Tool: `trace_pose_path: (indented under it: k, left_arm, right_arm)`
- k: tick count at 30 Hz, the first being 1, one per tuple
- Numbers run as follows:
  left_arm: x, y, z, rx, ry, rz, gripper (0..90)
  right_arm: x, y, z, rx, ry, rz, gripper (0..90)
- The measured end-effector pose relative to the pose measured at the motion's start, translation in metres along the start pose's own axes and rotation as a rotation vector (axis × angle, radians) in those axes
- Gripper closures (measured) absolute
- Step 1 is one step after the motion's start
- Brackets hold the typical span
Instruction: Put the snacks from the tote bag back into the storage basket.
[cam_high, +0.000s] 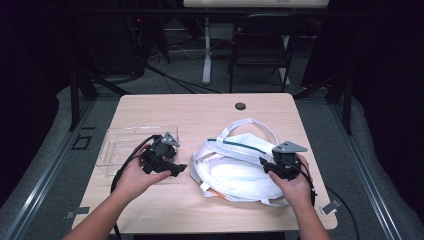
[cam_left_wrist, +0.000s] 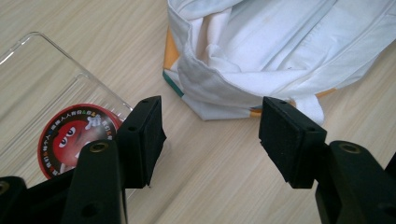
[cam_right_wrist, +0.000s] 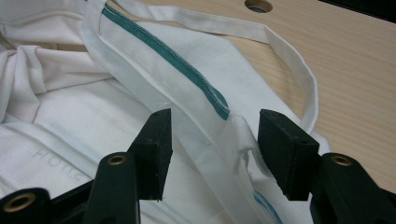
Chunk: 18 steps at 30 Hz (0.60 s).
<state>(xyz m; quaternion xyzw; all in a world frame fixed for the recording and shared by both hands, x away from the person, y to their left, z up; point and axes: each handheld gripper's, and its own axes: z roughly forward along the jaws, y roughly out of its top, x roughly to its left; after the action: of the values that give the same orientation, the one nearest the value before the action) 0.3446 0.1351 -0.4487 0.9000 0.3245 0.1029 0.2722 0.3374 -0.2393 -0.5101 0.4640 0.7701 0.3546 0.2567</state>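
Observation:
A crumpled white cloth bag with a green stripe and long handles lies on the right half of the wooden table. My right gripper hovers over the bag's right side, open, with a fold of the cloth beneath and between its jaws. My left gripper is open just left of the bag, with bare table between its jaws. A clear plastic tray sits beside it, with a round red label seen through it.
A round cable hole is set in the table near its far edge. A dark chair and a desk leg stand on the floor beyond the table. Bare wood lies along the front edge between my hands.

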Motion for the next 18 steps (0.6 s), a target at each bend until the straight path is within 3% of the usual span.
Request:
trace_pose_path:
  k: [18]
  left_arm:
    - [-0.012, -0.022, 0.014, -0.031, -0.004, 0.009, 46.8]
  right_arm:
    - [0.000, 0.000, 0.000, -0.004, -0.003, 0.001, 45.5]
